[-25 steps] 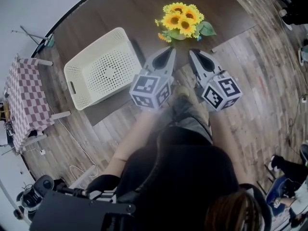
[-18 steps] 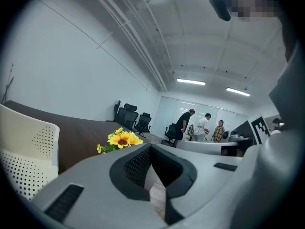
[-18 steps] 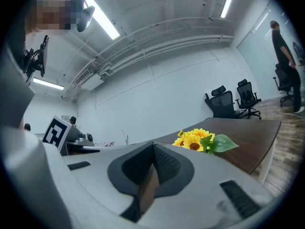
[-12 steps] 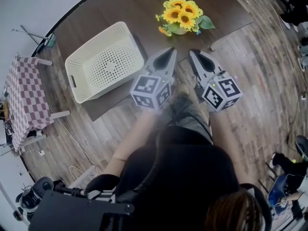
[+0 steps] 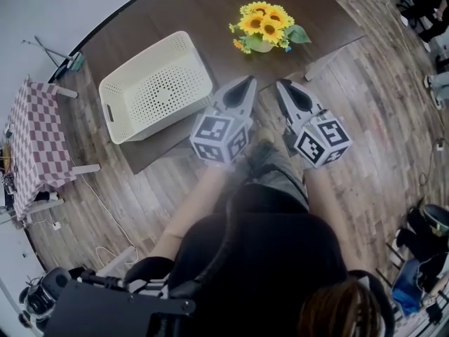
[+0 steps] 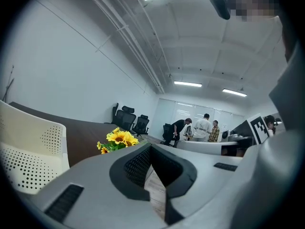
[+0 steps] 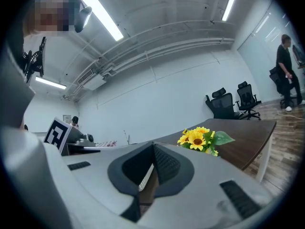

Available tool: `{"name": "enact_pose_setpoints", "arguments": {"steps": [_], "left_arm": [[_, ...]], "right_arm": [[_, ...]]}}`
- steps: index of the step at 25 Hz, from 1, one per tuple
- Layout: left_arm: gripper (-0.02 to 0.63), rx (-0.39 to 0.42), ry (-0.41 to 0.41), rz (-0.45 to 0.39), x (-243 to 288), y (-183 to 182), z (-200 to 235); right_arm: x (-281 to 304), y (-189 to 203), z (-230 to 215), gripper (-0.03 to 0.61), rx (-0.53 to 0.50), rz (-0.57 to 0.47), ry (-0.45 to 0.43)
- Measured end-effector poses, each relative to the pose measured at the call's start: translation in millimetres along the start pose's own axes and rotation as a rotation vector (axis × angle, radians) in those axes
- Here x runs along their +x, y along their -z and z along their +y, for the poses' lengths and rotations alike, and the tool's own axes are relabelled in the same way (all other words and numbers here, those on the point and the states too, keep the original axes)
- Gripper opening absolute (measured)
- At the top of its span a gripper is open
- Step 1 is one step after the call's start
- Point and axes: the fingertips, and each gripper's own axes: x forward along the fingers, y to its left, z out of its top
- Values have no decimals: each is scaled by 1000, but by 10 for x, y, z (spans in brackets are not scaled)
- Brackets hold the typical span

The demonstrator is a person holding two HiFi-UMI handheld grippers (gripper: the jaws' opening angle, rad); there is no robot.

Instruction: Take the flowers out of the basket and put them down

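Grey left tool (image 5: pixel 249 81), right tool (image 5: pixel 282 84); black top (image 5: pixel 259 258)

A dark brown wooden table (image 5: pixel 210 12) is seen, standing on a floor (image 5: pixel 379 118) of grey-brown planks. Two things are carried by it. A cream plastic basket (image 5: pixel 156 86) w/ perforated walls & bottom is placed upright near the table's L front corner, opening upward. A bunch of yellow sunflowers (image 5: pixel 265 28) w/ green leaves is set more to the R, well apart from the basket, near the front edge. On the floor at far L, a small table w/ checked cloth (image 5: pixel 31 146) is placed.
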Motion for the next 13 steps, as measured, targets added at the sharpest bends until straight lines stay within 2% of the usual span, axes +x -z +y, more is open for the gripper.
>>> {"name": "enact_pose_setpoints", "arguments": {"steps": [13], "left_arm": [[0,-13,-7,-2,-225,175,-94]], "right_arm": [[-137,134,74,0,16,-6,-5]]}}
